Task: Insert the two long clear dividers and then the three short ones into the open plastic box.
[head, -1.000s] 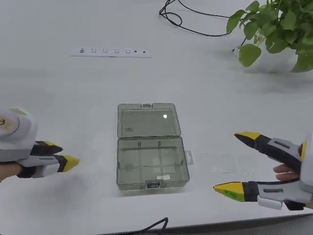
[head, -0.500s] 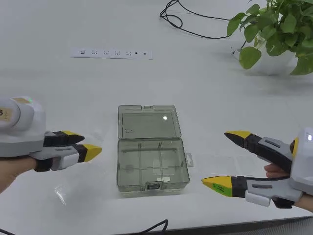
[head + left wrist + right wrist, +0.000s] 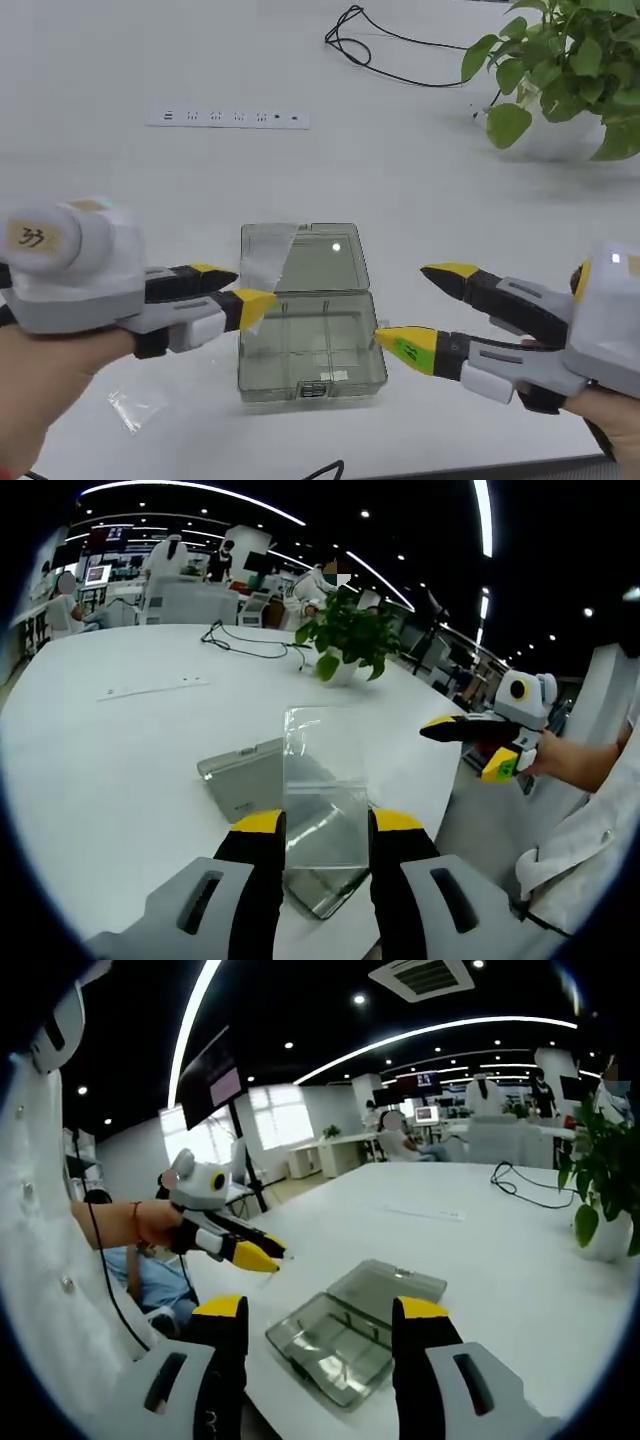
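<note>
The open box (image 3: 312, 345) sits on the white table (image 3: 450, 180), near the middle of its front edge. Its lid (image 3: 320, 255) lies flat behind it, toward the far edge. The left gripper (image 3: 238, 287) is in the air at the left side of the box. Its jaws are pinching the lower end of a clear divider (image 3: 323, 770), which stands up from the tips, over the left part of the lid in the head view. The right gripper (image 3: 425, 310) is at the right side of the box, with its jaws spread wide and nothing between them. A piece of clear plastic (image 3: 135, 405) lies on the table near the front left corner. A power strip (image 3: 228, 118) and a black cable (image 3: 400, 55) lie toward the far edge, and a plant (image 3: 570, 60) stands near the far right corner.
</note>
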Demonstrator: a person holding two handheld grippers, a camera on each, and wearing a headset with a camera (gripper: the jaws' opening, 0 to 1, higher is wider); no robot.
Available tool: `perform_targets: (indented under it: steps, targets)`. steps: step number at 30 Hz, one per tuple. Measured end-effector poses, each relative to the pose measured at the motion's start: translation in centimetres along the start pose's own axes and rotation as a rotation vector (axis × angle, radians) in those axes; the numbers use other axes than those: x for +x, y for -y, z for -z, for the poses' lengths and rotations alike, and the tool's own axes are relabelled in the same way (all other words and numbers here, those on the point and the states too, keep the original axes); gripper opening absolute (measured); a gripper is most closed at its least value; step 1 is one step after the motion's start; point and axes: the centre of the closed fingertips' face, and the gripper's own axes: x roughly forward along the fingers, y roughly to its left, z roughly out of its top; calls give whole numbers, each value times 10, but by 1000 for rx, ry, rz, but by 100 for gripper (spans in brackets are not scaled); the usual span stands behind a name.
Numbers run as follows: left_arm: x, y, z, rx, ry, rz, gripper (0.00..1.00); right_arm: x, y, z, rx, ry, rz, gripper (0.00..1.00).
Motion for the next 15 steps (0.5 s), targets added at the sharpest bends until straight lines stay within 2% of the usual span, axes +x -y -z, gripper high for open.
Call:
perform_targets:
  steps: [4,11,15]
  targets:
    - [4,15,-6,-9,29,24,31,6,-3,-3,41,-2,17,52]
    - [11,33,-10,7,45,54,31,14,-1,-8,97,20,53,39]
    - [15,43,-10,32,42,71,31,20,-7,-9,128,24,46,32]
